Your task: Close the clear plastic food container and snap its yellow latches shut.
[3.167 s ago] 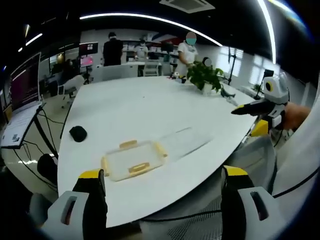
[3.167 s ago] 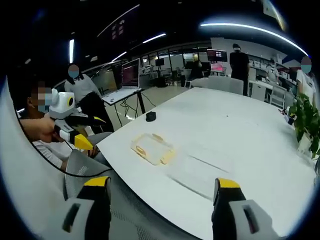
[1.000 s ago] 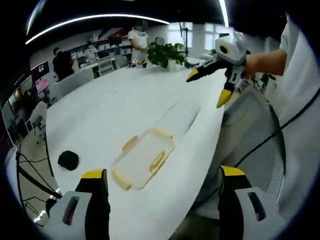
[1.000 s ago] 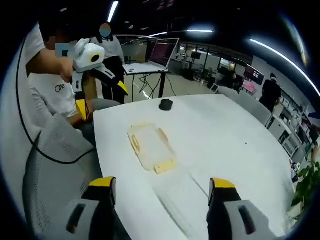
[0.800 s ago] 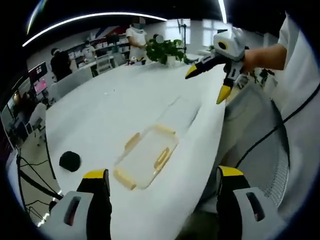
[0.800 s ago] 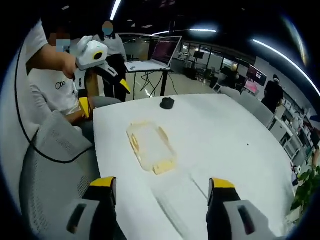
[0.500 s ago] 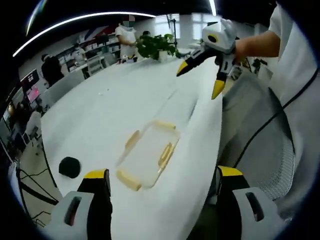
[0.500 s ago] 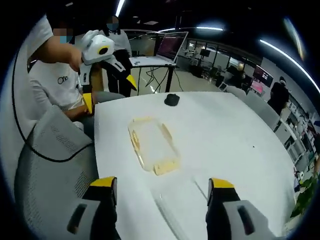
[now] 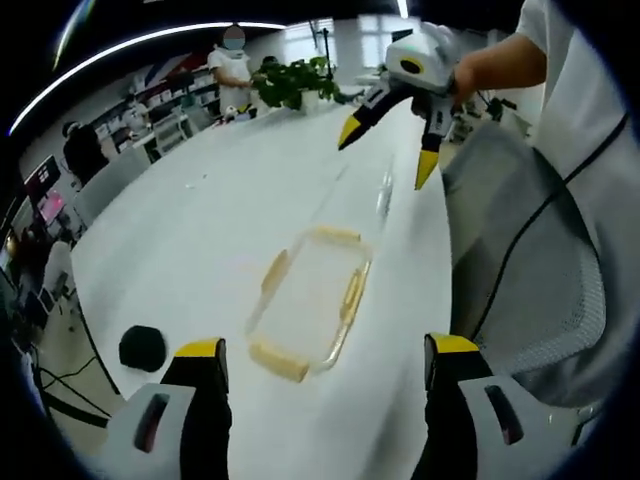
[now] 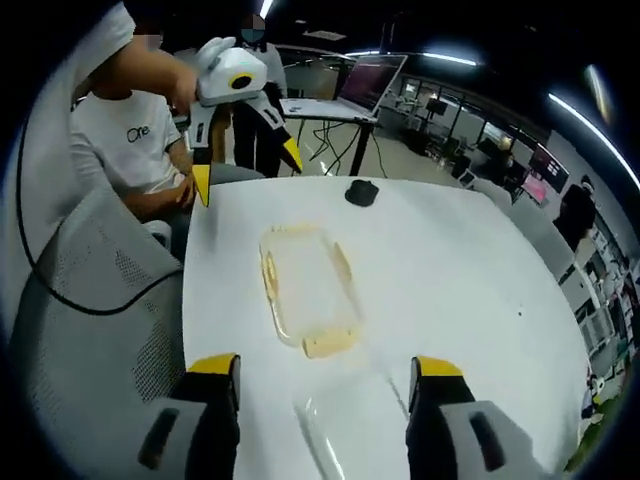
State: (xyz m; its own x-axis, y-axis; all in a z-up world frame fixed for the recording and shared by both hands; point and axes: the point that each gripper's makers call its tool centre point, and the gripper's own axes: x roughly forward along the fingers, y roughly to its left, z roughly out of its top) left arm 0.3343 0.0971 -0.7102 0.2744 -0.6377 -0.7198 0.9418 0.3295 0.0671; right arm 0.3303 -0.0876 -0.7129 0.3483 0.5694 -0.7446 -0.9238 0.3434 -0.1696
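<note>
A clear plastic container [image 9: 308,300] with yellow latches [image 9: 279,360] sits lidless near the white table's edge. Its clear lid [image 9: 378,192] lies flat beside it, apart from it. My left gripper [image 9: 327,348] hangs open in front of the container, touching nothing. My right gripper [image 9: 385,150], held by a hand, hovers open over the lid end. In the right gripper view the container [image 10: 303,284] lies ahead and the lid [image 10: 345,425] is low between the jaws of my open right gripper [image 10: 325,365]. The left gripper [image 10: 247,170] hovers open past the container's far end.
A black mouse [image 9: 142,347] [image 10: 361,192] rests on the table [image 9: 200,220] beyond the container. A grey mesh chair [image 9: 530,260] [image 10: 90,290] stands against the table's edge. A potted plant [image 9: 290,85] is at the far end, a laptop [image 10: 350,90] on a side stand. People stand around.
Both cameras have come in closer and higher over the table, so the container looks larger. Each gripper has drawn nearer in the other's view. Container and lid have not moved.
</note>
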